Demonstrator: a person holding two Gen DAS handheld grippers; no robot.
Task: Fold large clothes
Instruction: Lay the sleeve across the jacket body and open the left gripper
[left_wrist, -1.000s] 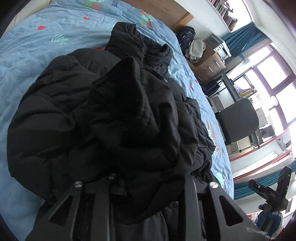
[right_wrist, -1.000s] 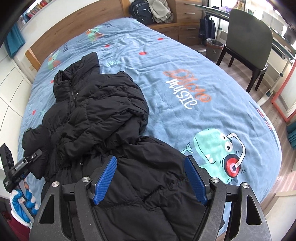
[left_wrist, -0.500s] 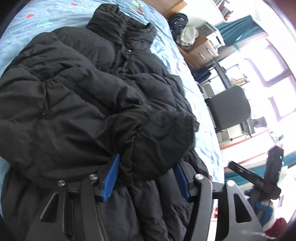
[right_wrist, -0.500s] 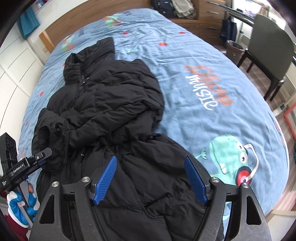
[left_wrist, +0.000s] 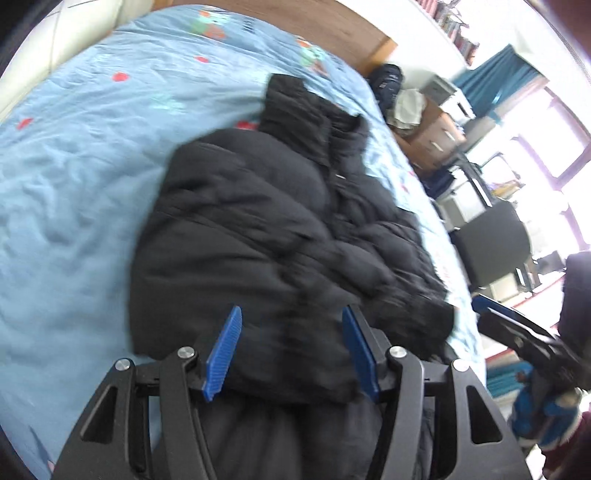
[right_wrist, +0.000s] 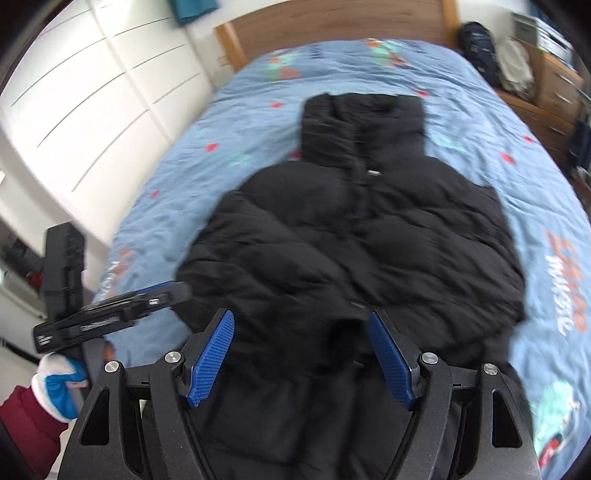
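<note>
Left gripper (left_wrist: 291, 354) tilted steeply down over the near end of the jacket, blue pads (left_wrist: 223, 354) standing apart with nothing pinched between them, black fabric showing behind the gap. Right gripper (right_wrist: 301, 356) likewise pitched down at the near hem, blue pads (right_wrist: 391, 363) spread wide and gripping nothing. Seen from the right wrist view, left gripper at the near left, held side-on by a hand (right_wrist: 61, 384) in a blue and white glove with a maroon sleeve (right_wrist: 26, 432) behind it. Seen from the left wrist view, right gripper (left_wrist: 517, 332) low at the right edge, gloved hand (left_wrist: 543, 417) beneath it.

Black puffer jacket (right_wrist: 369, 240) lying front-up on the bed, collar (right_wrist: 362, 122) toward the far headboard, zip running down the middle. Both sleeves folded inward across the chest, quilted and lumpy, left cuff (left_wrist: 424, 321) resting near the right side of the body in the left wrist view. Lower hem nearest the cameras, reaching under both grippers. Edges soft with motion blur.

Blue bedsheet (right_wrist: 240, 129) printed with red spots, cartoon dinosaurs and orange and white lettering (right_wrist: 565, 288) to the right of the jacket. Wooden headboard (right_wrist: 332, 33) at the far end. White panelled wardrobe (right_wrist: 85, 103) along the left. Dark backpack (right_wrist: 476, 40) and wooden drawers (right_wrist: 554, 92) at the far right. Dark chair (left_wrist: 495, 243), teal curtain (left_wrist: 487, 81) and bright window (left_wrist: 546, 140) on the right in the left wrist view.
</note>
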